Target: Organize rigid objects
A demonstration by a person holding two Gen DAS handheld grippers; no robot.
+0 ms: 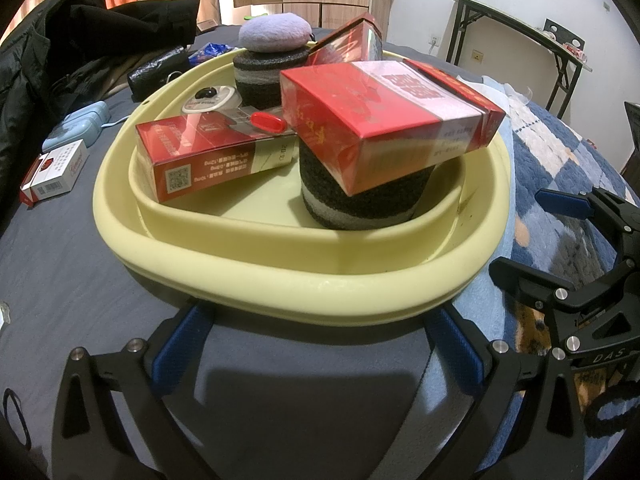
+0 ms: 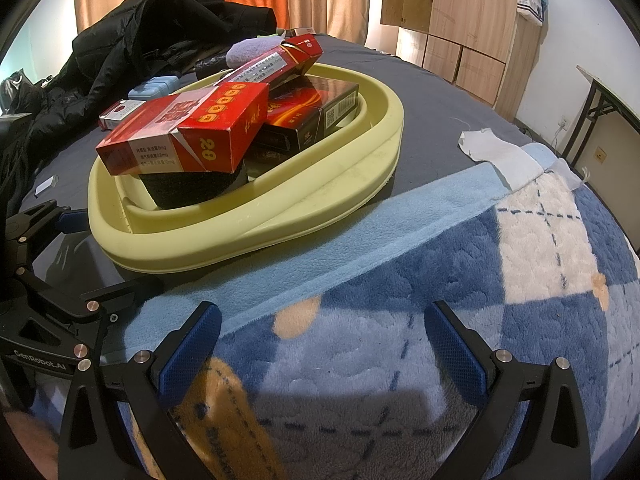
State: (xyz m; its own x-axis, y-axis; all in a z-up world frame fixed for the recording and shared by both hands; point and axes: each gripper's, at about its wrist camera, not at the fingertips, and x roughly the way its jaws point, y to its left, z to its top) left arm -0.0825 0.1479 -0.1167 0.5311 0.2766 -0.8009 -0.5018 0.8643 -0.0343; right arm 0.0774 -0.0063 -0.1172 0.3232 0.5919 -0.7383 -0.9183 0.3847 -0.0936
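A pale yellow basin sits on the grey bed. Inside it a red carton lies tilted on a dark grey cylinder. A second red box leans beside it, a third red box stands at the back, and a dark box lies behind. A lilac pad tops another dark cylinder. My left gripper is open just before the basin's near rim. My right gripper is open over the blanket, holding nothing.
A white-and-red cigarette pack and a light blue case lie left of the basin. Black jackets are heaped at the back left. A blue checked blanket covers the right side, with a white cloth on it.
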